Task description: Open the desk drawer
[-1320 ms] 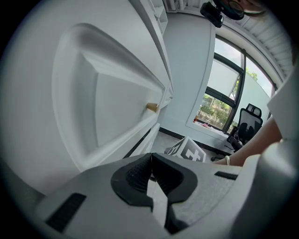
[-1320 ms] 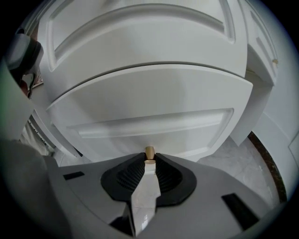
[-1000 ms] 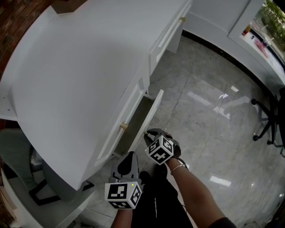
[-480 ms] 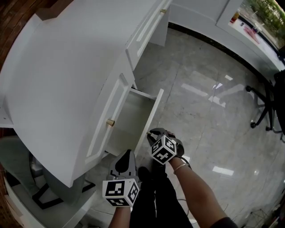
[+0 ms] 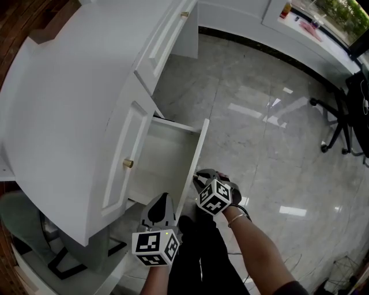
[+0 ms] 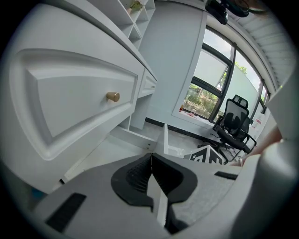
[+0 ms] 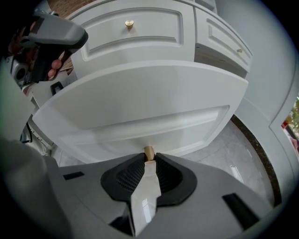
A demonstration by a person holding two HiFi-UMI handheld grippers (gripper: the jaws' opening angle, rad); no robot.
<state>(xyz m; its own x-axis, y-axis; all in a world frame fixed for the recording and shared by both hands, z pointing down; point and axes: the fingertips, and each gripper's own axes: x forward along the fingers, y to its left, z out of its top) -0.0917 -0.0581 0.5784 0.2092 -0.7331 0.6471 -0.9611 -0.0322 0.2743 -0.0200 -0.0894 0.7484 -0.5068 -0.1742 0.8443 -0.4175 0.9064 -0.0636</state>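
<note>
A white desk (image 5: 75, 98) fills the left of the head view, with one drawer (image 5: 164, 164) pulled well out over the floor. My right gripper (image 5: 197, 177) is at the drawer's front panel (image 7: 140, 107), shut on its small brass knob (image 7: 149, 151), which sits between the pad tips. My left gripper (image 5: 162, 199) hovers just in front of the open drawer's near end, its jaws shut with nothing between them (image 6: 151, 156). The drawer inside shows bare white. Another closed drawer front above it bears a brass knob (image 5: 128, 163).
A further closed drawer with a knob (image 5: 184, 14) lies farther along the desk. A black office chair (image 5: 340, 121) stands on the glossy marble floor at the right. A grey seat (image 5: 52, 230) sits under the desk at lower left. A white sill runs along the far wall.
The drawer has slid farther out of the desk, drawn by my right gripper on its knob. My left gripper has drifted slightly alongside it.
</note>
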